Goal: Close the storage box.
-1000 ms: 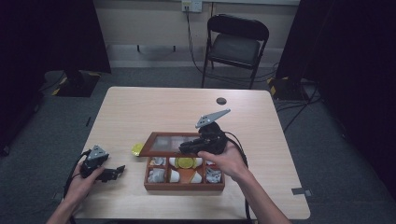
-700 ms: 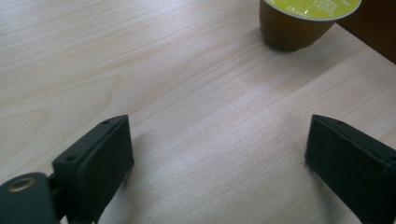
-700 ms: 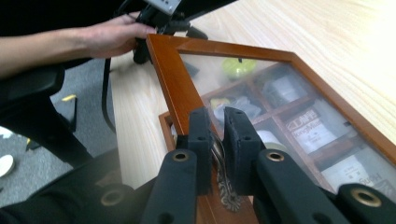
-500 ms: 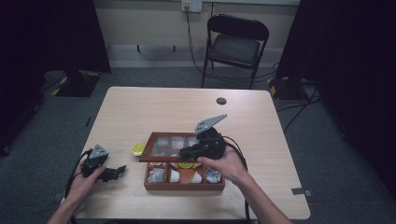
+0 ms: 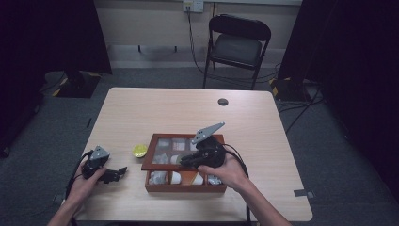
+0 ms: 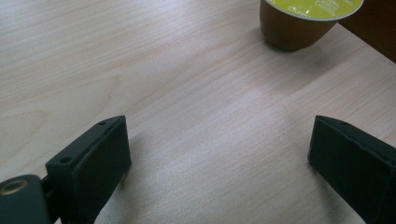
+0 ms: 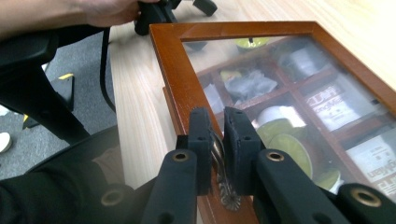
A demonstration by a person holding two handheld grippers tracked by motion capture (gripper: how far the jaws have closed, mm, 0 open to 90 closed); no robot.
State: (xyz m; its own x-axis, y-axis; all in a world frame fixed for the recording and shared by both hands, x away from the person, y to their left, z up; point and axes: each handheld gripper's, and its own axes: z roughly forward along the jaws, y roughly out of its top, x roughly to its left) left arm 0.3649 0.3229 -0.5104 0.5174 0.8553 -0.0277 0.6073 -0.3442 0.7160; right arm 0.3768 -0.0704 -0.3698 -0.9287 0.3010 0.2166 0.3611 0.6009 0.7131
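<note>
Glass lid [image 7: 299, 88] of the wooden box [image 5: 184, 165] held by its metal handle [image 7: 219, 161] in the right gripper [image 7: 218, 140].

The lid – a brown wooden frame around a glass pane – is tilted up over the box, which sits near the front edge of the table [image 5: 155, 108]; through the glass, compartments hold packets and round capsules. The right gripper's jaws are pressed together on the small ornate handle at the lid's frame edge, with the right hand [image 5: 226, 172] at the box's front right. A yellow-topped capsule [image 5: 139, 150] stands on the table just beside the box's left side. Well to the left, the left gripper [image 5: 115, 174] rests low on the table in the left hand [image 5: 87, 181], its jaws wide apart around bare wood – the capsule [image 6: 303, 21] lies ahead of them.
</note>
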